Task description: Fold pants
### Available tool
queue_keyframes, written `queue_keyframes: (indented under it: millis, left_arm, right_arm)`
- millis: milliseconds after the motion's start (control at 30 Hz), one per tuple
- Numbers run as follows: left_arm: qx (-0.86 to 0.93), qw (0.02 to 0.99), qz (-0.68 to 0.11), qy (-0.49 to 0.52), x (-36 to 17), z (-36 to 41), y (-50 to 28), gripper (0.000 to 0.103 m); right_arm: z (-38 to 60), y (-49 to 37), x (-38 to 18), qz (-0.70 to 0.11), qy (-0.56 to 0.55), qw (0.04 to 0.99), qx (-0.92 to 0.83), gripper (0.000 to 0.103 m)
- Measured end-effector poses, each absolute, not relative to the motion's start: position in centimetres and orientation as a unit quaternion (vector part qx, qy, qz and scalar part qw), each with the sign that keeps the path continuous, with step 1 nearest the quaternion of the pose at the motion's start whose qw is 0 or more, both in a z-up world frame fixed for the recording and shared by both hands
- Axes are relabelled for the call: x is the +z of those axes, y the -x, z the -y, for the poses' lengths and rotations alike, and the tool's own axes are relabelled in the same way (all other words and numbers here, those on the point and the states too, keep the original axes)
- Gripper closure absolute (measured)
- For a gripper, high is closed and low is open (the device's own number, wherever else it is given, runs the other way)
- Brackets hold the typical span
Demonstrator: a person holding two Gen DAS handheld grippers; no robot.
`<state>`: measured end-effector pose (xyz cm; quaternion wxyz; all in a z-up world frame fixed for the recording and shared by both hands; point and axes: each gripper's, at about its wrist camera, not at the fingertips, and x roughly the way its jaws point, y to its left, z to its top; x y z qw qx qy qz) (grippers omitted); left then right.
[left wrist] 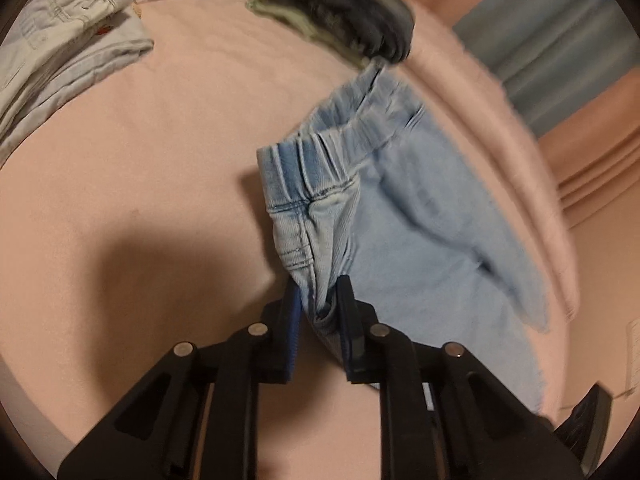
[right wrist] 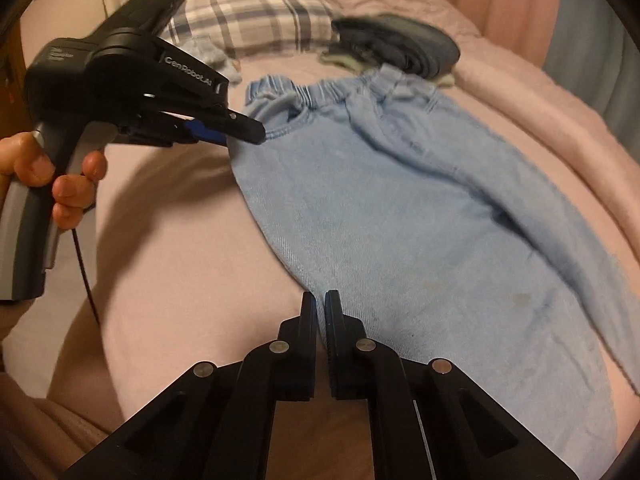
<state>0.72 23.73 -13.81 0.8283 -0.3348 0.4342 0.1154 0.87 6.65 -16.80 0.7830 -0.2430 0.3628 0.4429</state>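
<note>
Light blue denim pants with an elastic waistband lie on the pink bed sheet, waistband far, legs running near and right. My left gripper is shut on the pants' side seam just below the waistband, and lifts that edge. In the right wrist view the left gripper shows pinching the pants' left edge near the waist. My right gripper is shut on the pants' left edge lower down the leg.
A dark folded garment lies beyond the waistband; it also shows in the left wrist view. A plaid pillow sits at the bed's head. Pale grey pants lie at the far left. A pink duvet is bunched along the right.
</note>
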Motion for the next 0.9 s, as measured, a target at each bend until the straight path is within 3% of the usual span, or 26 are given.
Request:
queue_keyframes:
  millis: [67, 167, 233, 333, 533, 667, 767, 833, 900]
  left_arm:
    - [0.118, 0.834, -0.439, 0.311, -13.0, -23.6, -0.3, 0.078]
    - [0.135, 0.860, -0.429, 0.240, -10.5, -22.9, 0.2, 0.064]
    - [0.129, 0.880, -0.409, 0.206, -8.9, -22.3, 0.1, 0.056]
    - [0.083, 0.898, -0.400, 0.162, -8.2, -20.6, -2.4, 0.054]
    - [0.032, 0.861, -0.503, 0.070, -14.5, -17.1, -6.5, 0.054]
    - [0.005, 0.872, -0.490, 0.014, -14.2, -16.0, -4.7, 0.051]
    - [-0.035, 0.871, -0.484, 0.069, -12.3, -18.1, -5.6, 0.042]
    - [-0.025, 0.883, -0.464, 0.068, -10.3, -19.2, -7.7, 0.027]
    - [-0.005, 0.894, -0.446, 0.047, -9.0, -19.9, -10.2, 0.024]
  right_arm:
    - [-6.5, -1.6, -17.0, -0.382, 0.216, 0.780, 0.446, 0.089]
    - [-4.8, -2.4, -15.1, -0.399, 0.151, 0.774, 0.469, 0.065]
    - [-3.2, -3.0, -13.9, -0.392, 0.120, 0.786, 0.464, 0.063]
    - [-1.5, -4.8, -13.5, -0.385, 0.115, 0.814, 0.420, 0.063]
    - [0.9, -4.9, -17.3, -0.439, 0.172, 0.810, 0.349, 0.063]
    - [3.3, -3.8, -17.2, -0.464, 0.155, 0.789, 0.372, 0.063]
    - [4.4, -6.5, -15.8, -0.493, 0.090, 0.767, 0.401, 0.062]
    - [4.4, -9.0, -14.4, -0.464, 0.090, 0.781, 0.408, 0.057]
    - [3.5, -11.7, -13.1, -0.431, 0.097, 0.798, 0.410, 0.053]
